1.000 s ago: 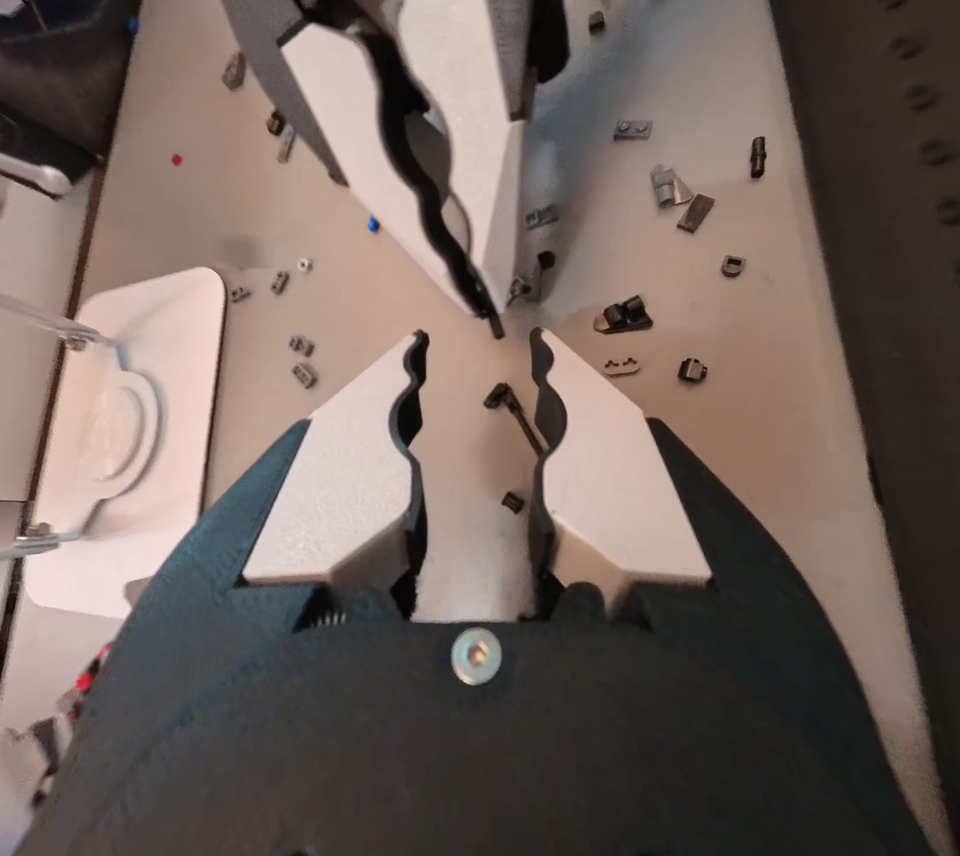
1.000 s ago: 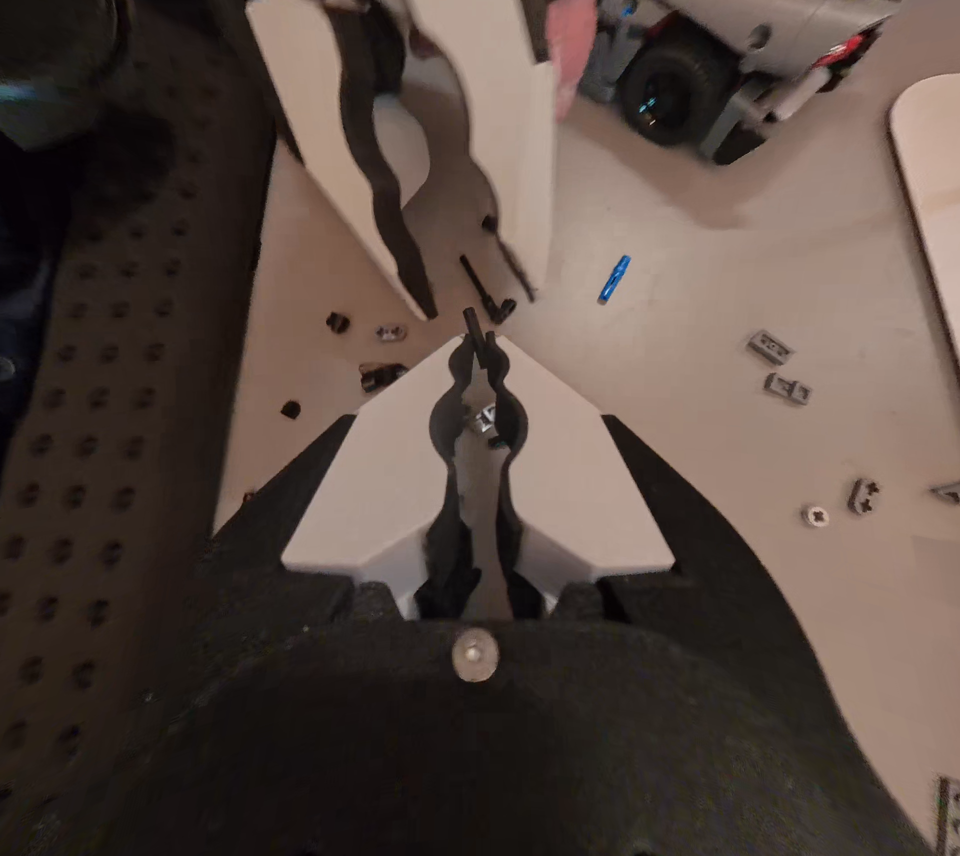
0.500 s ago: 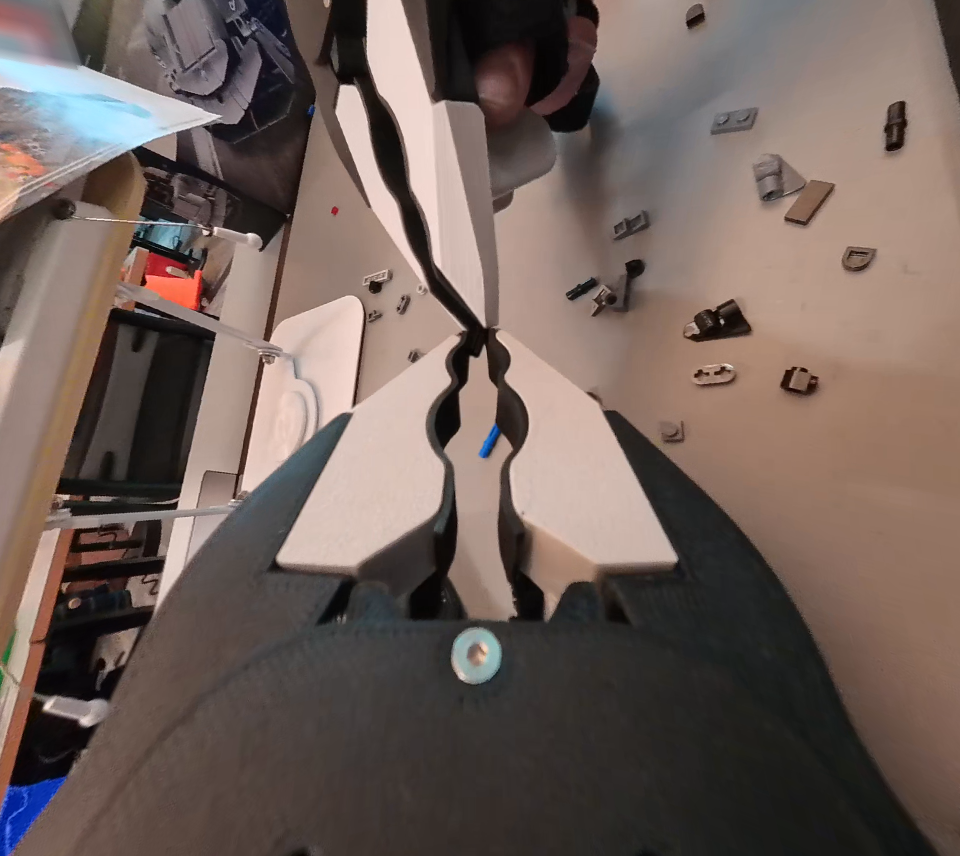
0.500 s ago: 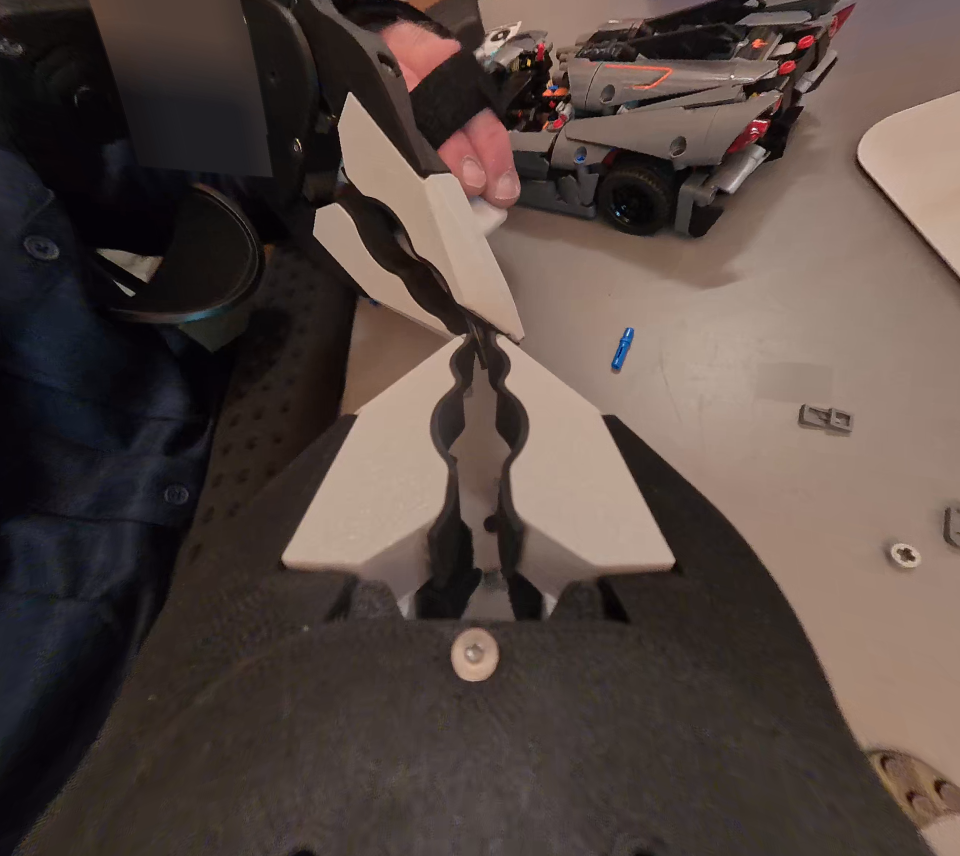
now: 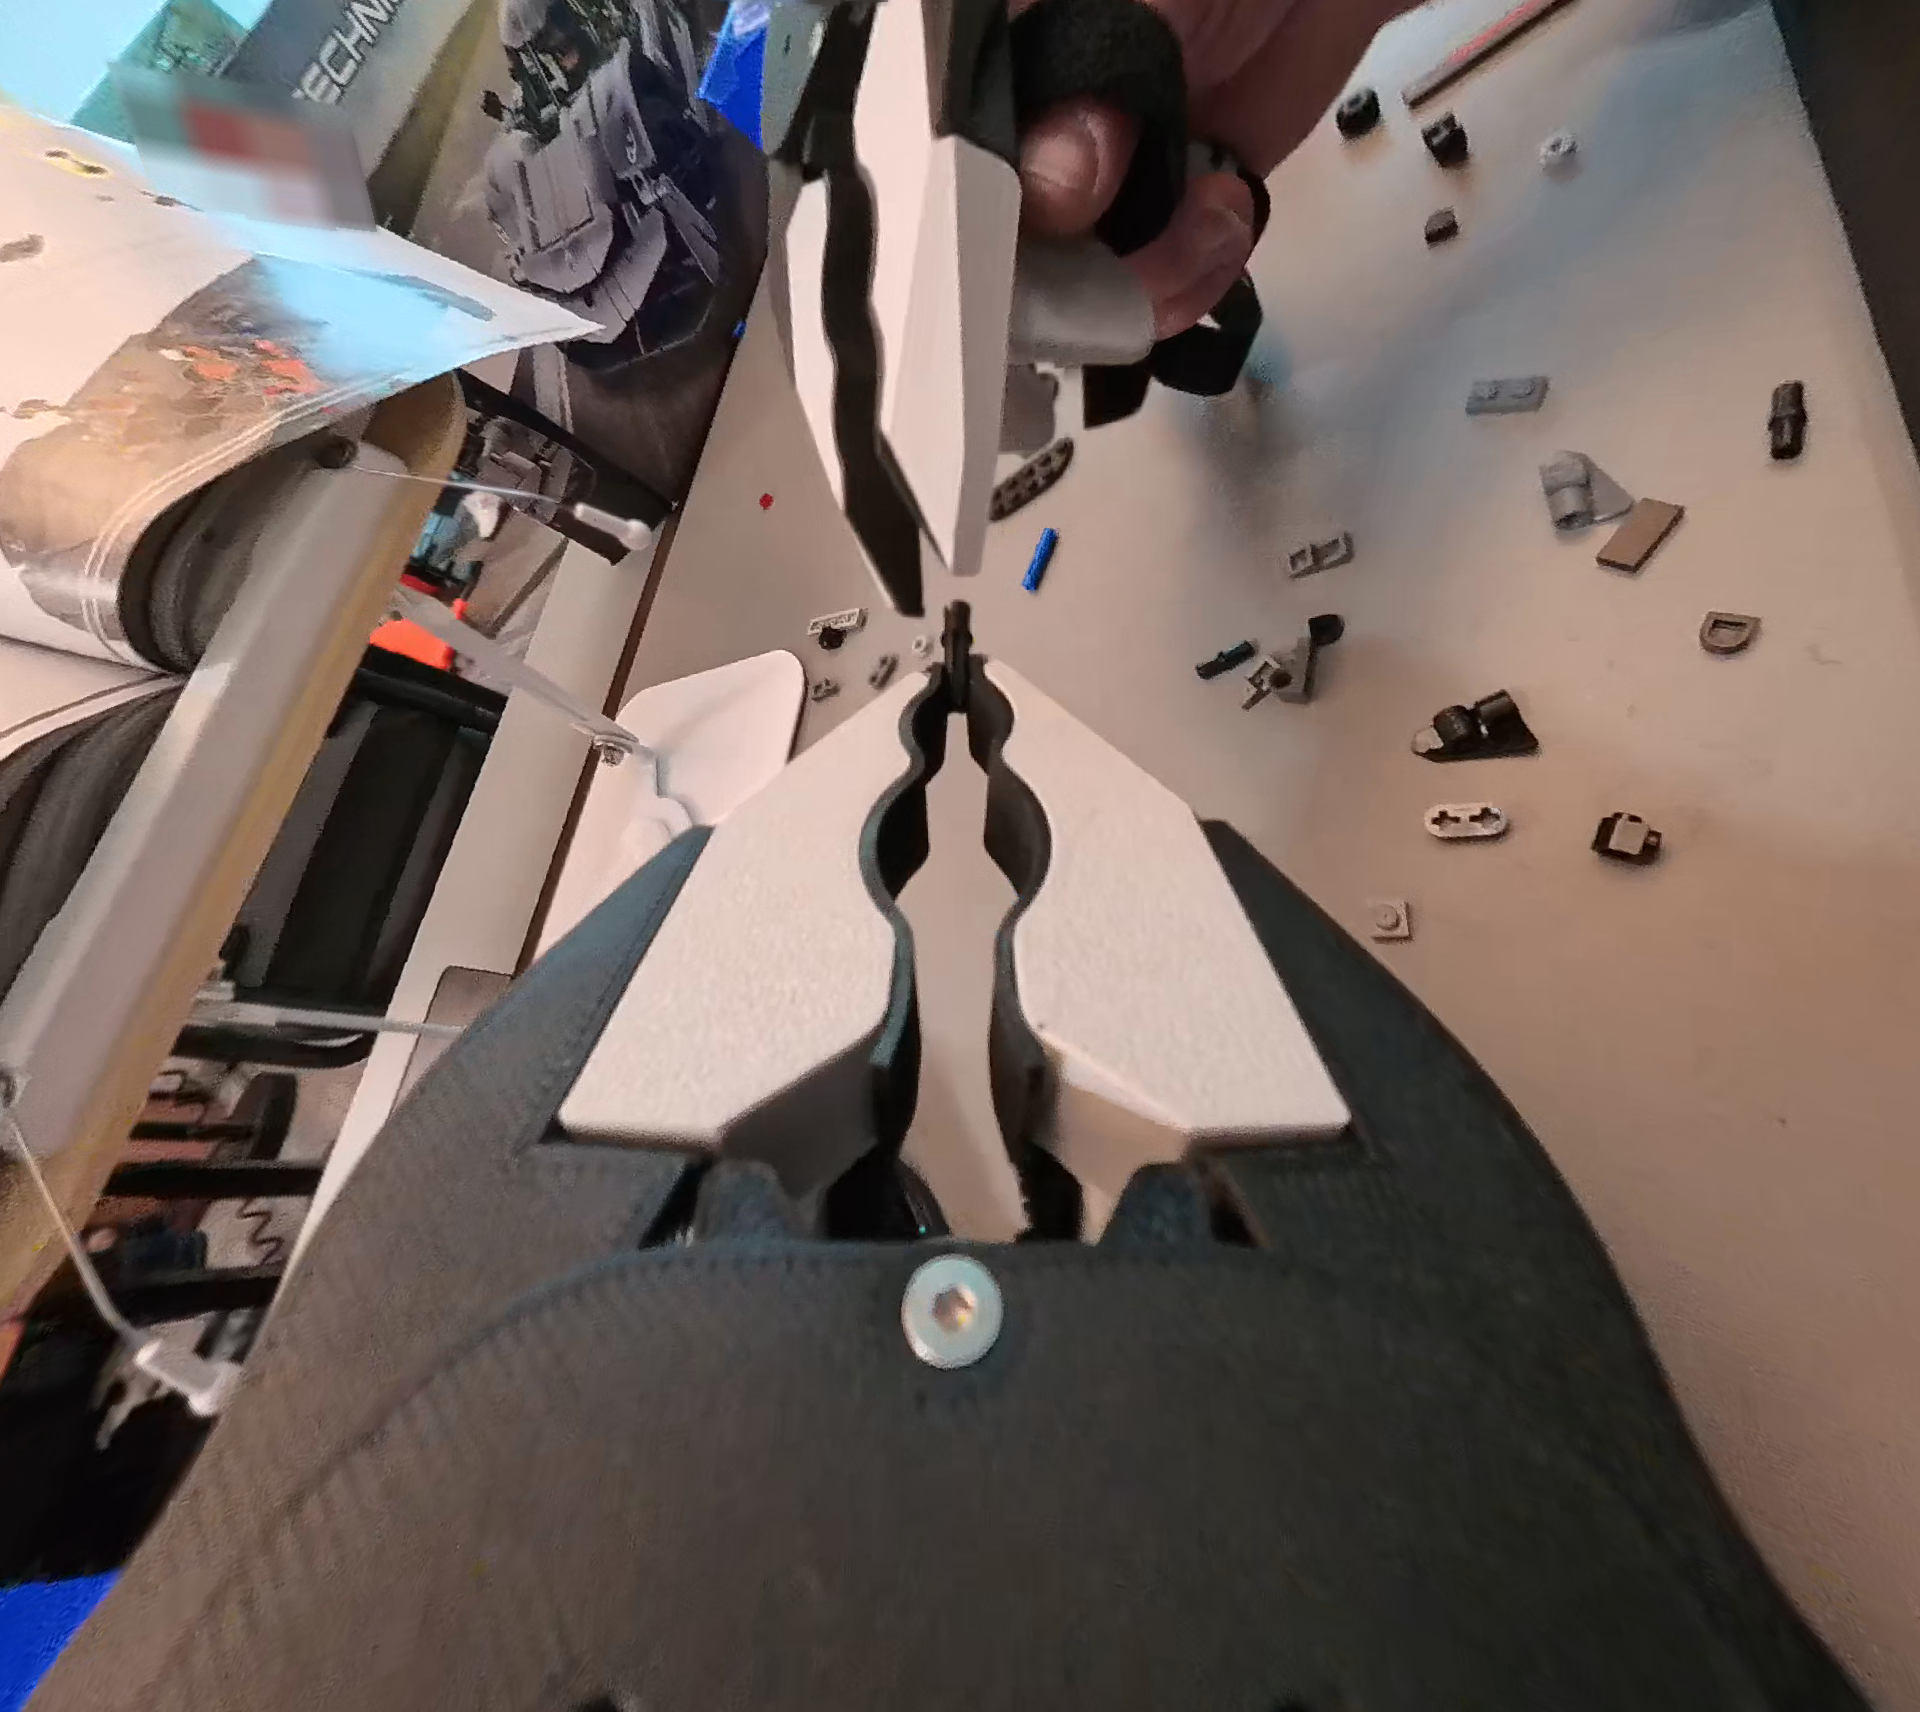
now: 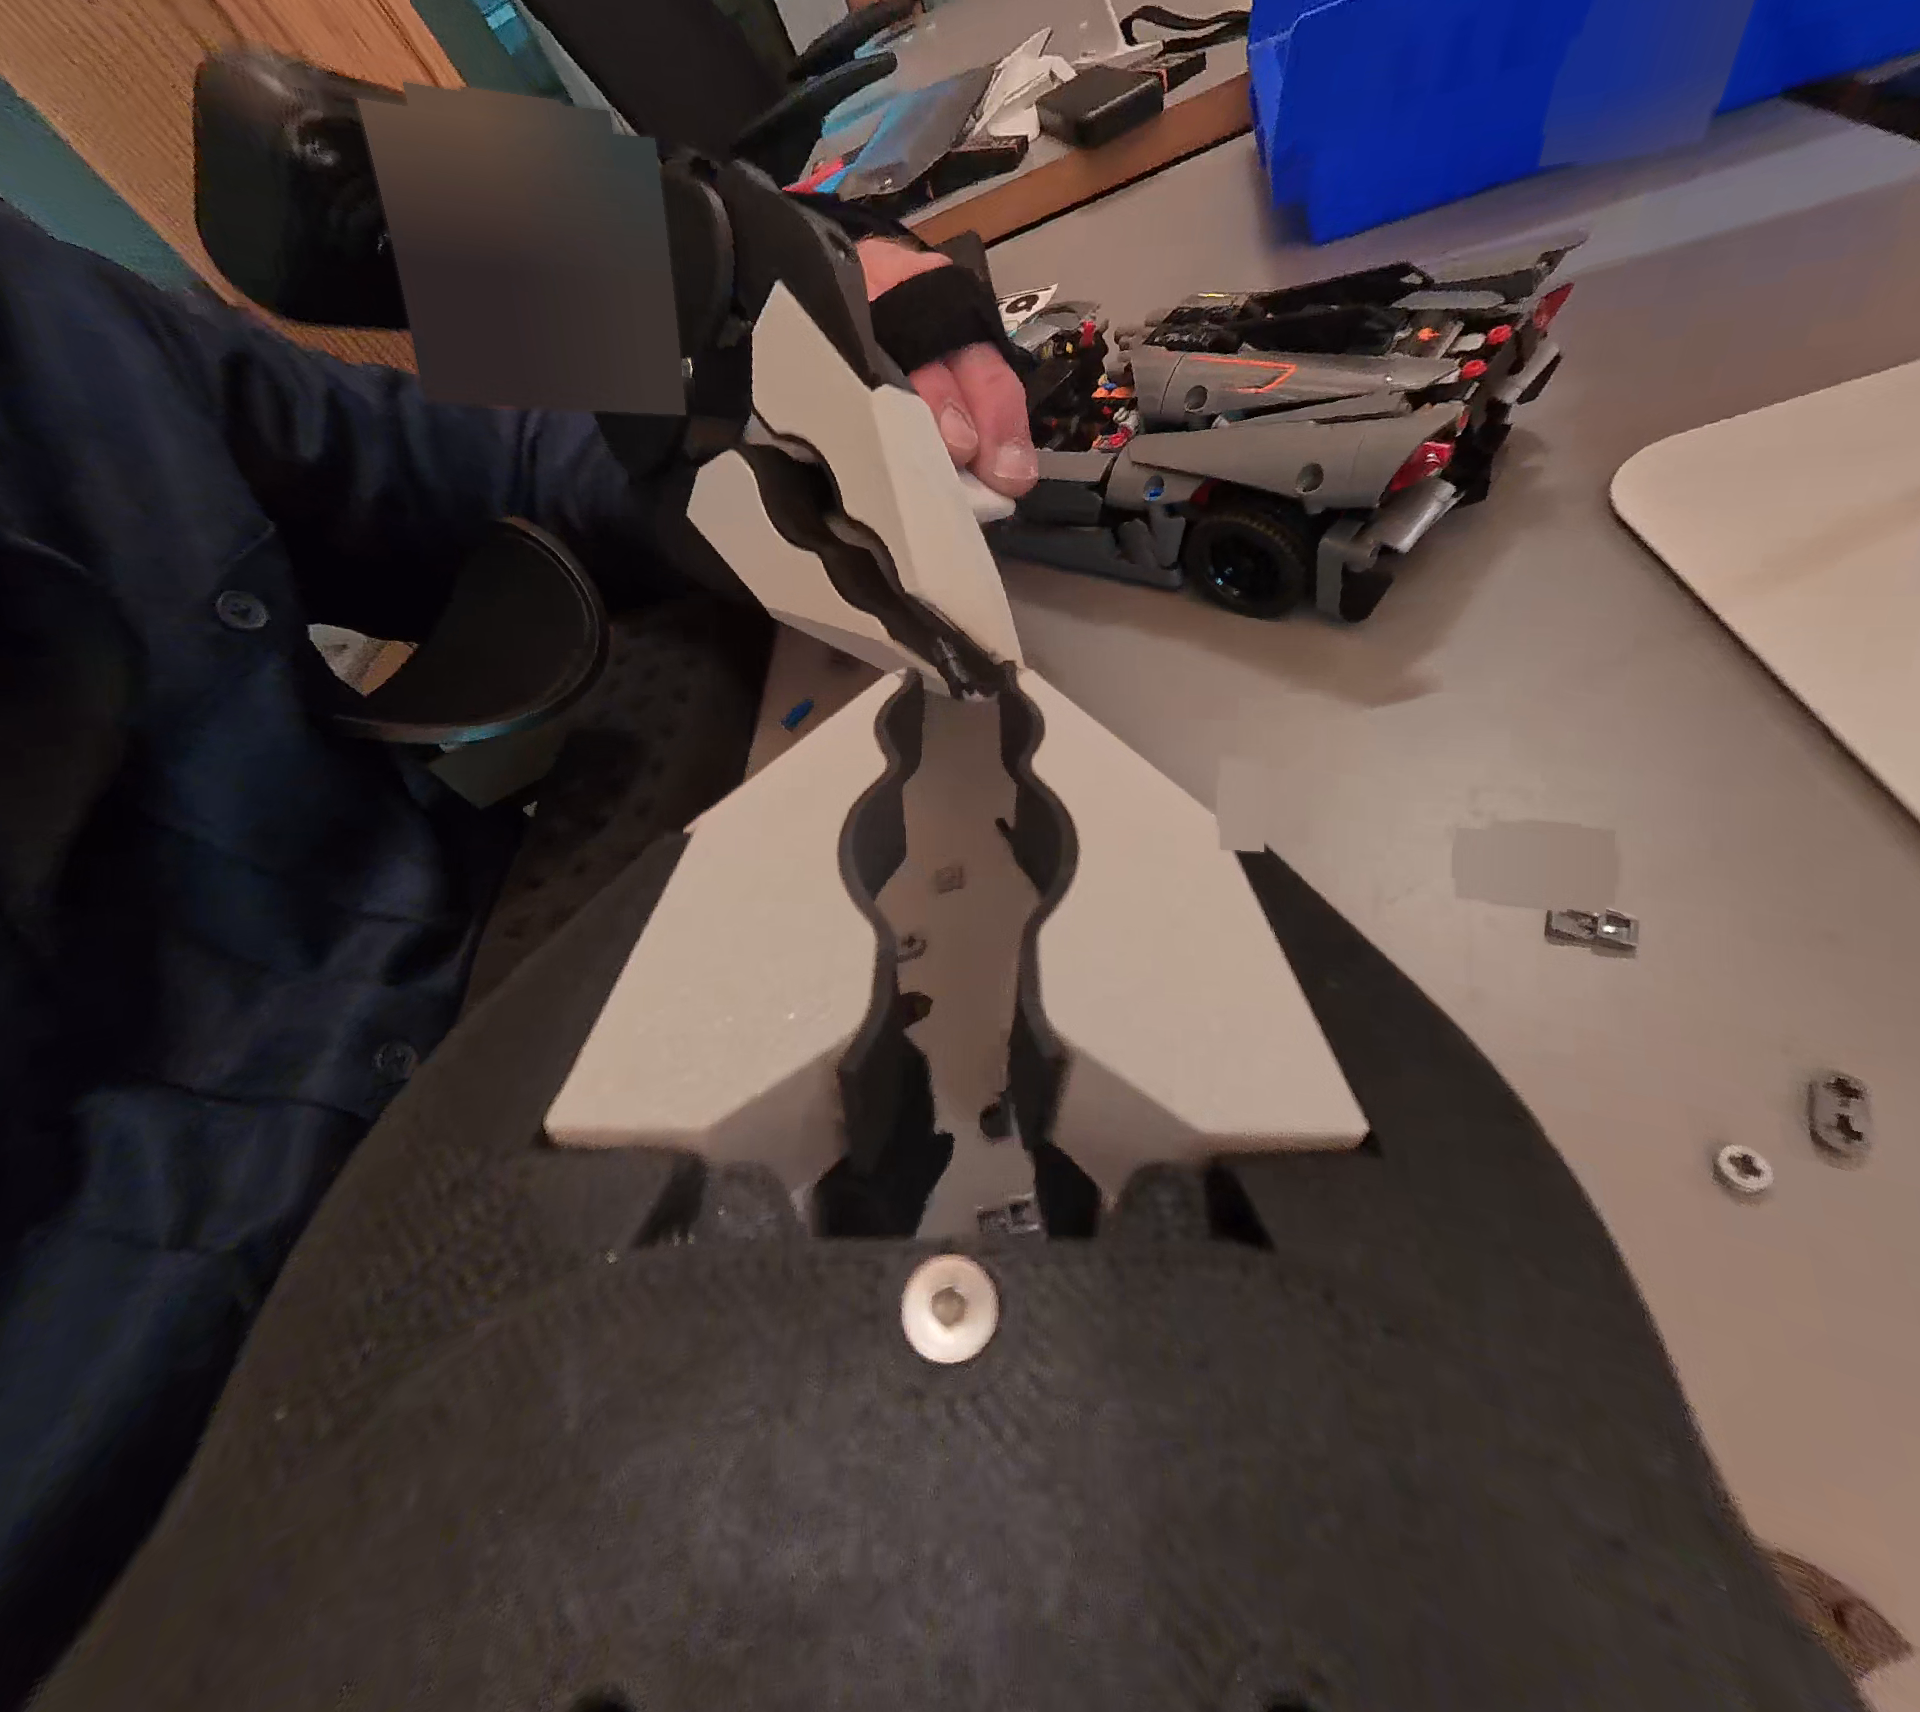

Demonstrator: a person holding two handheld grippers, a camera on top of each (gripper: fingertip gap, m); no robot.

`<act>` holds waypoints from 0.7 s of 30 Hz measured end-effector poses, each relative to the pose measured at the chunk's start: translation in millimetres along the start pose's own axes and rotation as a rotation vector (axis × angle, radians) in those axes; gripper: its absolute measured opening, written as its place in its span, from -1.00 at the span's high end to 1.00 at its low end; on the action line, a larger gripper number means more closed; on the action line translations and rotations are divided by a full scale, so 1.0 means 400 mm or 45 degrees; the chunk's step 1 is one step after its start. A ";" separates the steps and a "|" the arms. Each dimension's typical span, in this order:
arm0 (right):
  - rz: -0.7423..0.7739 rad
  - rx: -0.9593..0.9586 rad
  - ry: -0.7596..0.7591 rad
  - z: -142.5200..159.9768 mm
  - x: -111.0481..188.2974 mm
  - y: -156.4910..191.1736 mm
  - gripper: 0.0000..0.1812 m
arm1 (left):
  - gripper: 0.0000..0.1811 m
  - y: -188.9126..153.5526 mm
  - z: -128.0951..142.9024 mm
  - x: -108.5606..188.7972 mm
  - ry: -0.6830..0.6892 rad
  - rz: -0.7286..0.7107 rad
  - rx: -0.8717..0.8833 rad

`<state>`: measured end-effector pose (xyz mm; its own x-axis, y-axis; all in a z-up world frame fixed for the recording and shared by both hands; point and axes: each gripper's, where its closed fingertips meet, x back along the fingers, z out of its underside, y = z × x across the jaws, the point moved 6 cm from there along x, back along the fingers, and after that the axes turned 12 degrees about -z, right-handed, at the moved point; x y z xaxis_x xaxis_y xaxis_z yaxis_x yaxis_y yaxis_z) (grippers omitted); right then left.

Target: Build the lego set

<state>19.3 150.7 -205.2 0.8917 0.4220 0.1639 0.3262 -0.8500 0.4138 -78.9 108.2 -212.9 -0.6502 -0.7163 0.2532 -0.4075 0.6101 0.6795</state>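
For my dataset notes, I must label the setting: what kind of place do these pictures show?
Probably an office or lab workspace. Desks with a black office chair stand behind, a blue storage bin sits on the grey table, and a part-built grey Lego car stands there.

A small black pin (image 5: 954,636) stands upright, pinched at its lower end between the tips of the left gripper (image 5: 954,694), clear of the bench (image 5: 1558,987). The grey lego car (image 6: 1299,457), with black wheels and red accents, sits on its wheels towards the bench's far edge. Loose black, grey and blue pieces, among them a blue pin (image 5: 1040,559), lie scattered flat across the benchtop.
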 end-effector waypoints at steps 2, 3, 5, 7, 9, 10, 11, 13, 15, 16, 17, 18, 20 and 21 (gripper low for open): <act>0.009 0.034 0.030 0.003 -0.003 0.004 0.86 | 1.00 0.007 -0.002 0.003 -0.015 -0.003 0.023; 0.006 0.047 0.045 0.005 -0.008 0.007 0.85 | 1.00 0.009 -0.002 0.004 -0.018 -0.006 0.026; 0.032 0.072 0.076 0.006 -0.016 0.007 0.87 | 1.00 0.009 -0.002 0.006 -0.032 0.005 0.030; 0.047 0.096 0.091 0.005 -0.021 0.008 0.88 | 1.00 0.006 -0.004 0.007 -0.036 0.019 0.016; 0.040 0.099 0.090 0.003 -0.024 0.011 0.93 | 1.00 0.004 -0.006 0.007 -0.042 0.021 0.004; 0.043 0.102 0.100 0.004 -0.025 0.011 0.97 | 1.00 0.002 -0.007 0.007 -0.042 0.032 0.001; 0.044 0.104 0.106 0.006 -0.026 0.011 0.97 | 1.00 0.001 -0.006 0.007 -0.038 0.031 -0.011; 0.041 0.100 0.106 0.006 -0.027 0.012 0.97 | 1.00 0.001 -0.006 0.008 -0.038 0.034 -0.020; 0.035 0.094 0.104 0.007 -0.027 0.012 0.98 | 1.00 0.001 -0.005 0.008 -0.038 0.048 -0.018; 0.035 0.094 0.097 0.006 -0.028 0.012 0.97 | 1.00 0.002 -0.005 0.009 -0.041 0.043 -0.024; 0.035 0.093 0.087 0.004 -0.028 0.013 0.97 | 1.00 0.003 -0.005 0.009 -0.040 0.038 -0.024; 0.036 0.095 0.078 0.002 -0.028 0.014 0.98 | 1.00 0.005 -0.005 0.009 -0.036 0.041 -0.019; 0.038 0.099 0.077 0.000 -0.028 0.015 0.98 | 1.00 0.006 -0.004 0.010 -0.040 0.034 -0.023; 0.037 0.099 0.083 0.000 -0.028 0.016 0.98 | 1.00 0.004 -0.004 0.009 -0.040 0.034 -0.028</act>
<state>11.4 140.4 -204.5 0.8797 0.4142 0.2336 0.3262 -0.8831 0.3373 -81.0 106.2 -209.8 -0.6804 -0.6889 0.2499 -0.3758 0.6208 0.6881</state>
